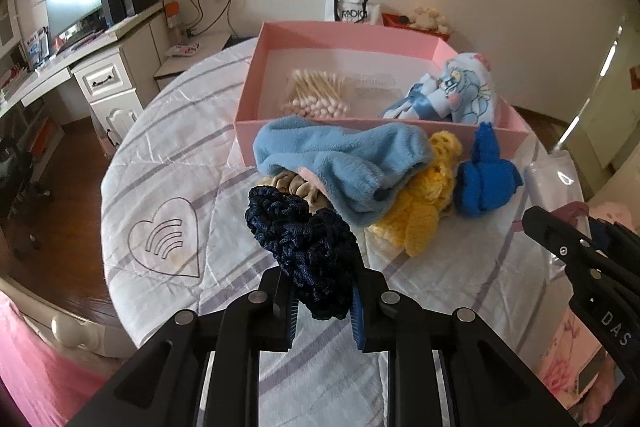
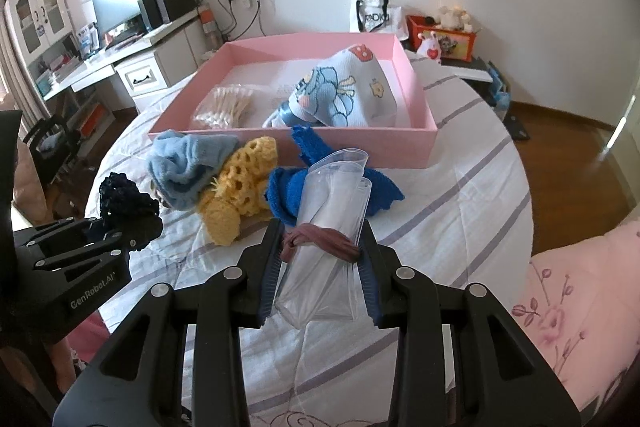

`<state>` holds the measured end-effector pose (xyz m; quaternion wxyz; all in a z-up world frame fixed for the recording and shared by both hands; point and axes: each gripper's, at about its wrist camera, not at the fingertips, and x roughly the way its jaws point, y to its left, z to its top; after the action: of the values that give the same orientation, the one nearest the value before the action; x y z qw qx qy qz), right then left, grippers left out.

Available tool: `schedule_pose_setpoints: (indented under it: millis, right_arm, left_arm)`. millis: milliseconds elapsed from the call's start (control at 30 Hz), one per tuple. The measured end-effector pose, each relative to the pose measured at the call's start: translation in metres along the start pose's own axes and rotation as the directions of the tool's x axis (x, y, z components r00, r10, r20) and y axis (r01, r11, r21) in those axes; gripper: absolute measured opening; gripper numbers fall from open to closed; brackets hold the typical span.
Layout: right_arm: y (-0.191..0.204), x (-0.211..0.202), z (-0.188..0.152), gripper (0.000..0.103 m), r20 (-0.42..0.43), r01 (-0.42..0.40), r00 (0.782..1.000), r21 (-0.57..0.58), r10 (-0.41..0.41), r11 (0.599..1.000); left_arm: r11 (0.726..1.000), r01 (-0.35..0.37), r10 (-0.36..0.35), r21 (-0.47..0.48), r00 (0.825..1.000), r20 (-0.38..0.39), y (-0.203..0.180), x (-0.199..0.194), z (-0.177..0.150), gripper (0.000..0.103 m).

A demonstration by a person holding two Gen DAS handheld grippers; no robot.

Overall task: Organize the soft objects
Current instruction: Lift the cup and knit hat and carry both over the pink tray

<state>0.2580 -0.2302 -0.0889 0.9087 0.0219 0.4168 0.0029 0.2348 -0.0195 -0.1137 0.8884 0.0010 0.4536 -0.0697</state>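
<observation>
- Soft objects are split between a shallow pink cardboard box and a loose pile on the white quilted bed cover with purple stripes just in front of it.
- Already inside the box: a white cloth printed with blue cartoon animals at the right, and a clear packet of wooden cotton swabs at the left. This part looks done.
- Left on the cover, touching or overlapping one another: a light blue fleece piece, a yellow crocheted piece partly under it, a royal blue knitted piece beside the box wall, and a beige satin scrunchie mostly hidden under the fleece.
- The left gripper is clenched on a dark navy crinkled scrunchie, which stands up out of the jaws and appears clear of the cover.
- The right gripper is clamped on a clear plastic bag bunched together with a mauve fabric hair tie wrapped round it; the bag's mouth points toward the box.
- Judged from this, the task is under halfway: two items are in hand and not yet placed, and four remain in the pile. Whether the scrunchie is meant for the bag or the box cannot be told.
</observation>
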Motion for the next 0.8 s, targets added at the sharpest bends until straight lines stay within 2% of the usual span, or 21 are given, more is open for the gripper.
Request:
schedule_pose_setpoints:
  millis: [400, 600, 800]
  right_arm:
    - [0.008, -0.048, 0.001, 0.033, 0.104, -0.007, 0.994, -0.019, 0.009, 1.000]
    - [0.011, -0.075, 0.007, 0.033, 0.181, -0.017, 0.983, -0.016, 0.019, 1.000]
    - [0.018, -0.104, 0.011, 0.033, 0.257, -0.024, 0.966, -0.018, 0.028, 1.000]
  left_arm:
    - [1.000, -0.025, 0.025, -0.002, 0.993, 0.113, -0.010, -0.069, -0.008, 0.018]
    - [0.999, -0.050, 0.052, -0.015, 0.979, 0.198, -0.014, -0.108, -0.012, 0.018]
    - [0.998, -0.067, 0.069, -0.017, 0.954, 0.291, -0.021, -0.153, -0.022, 0.018]
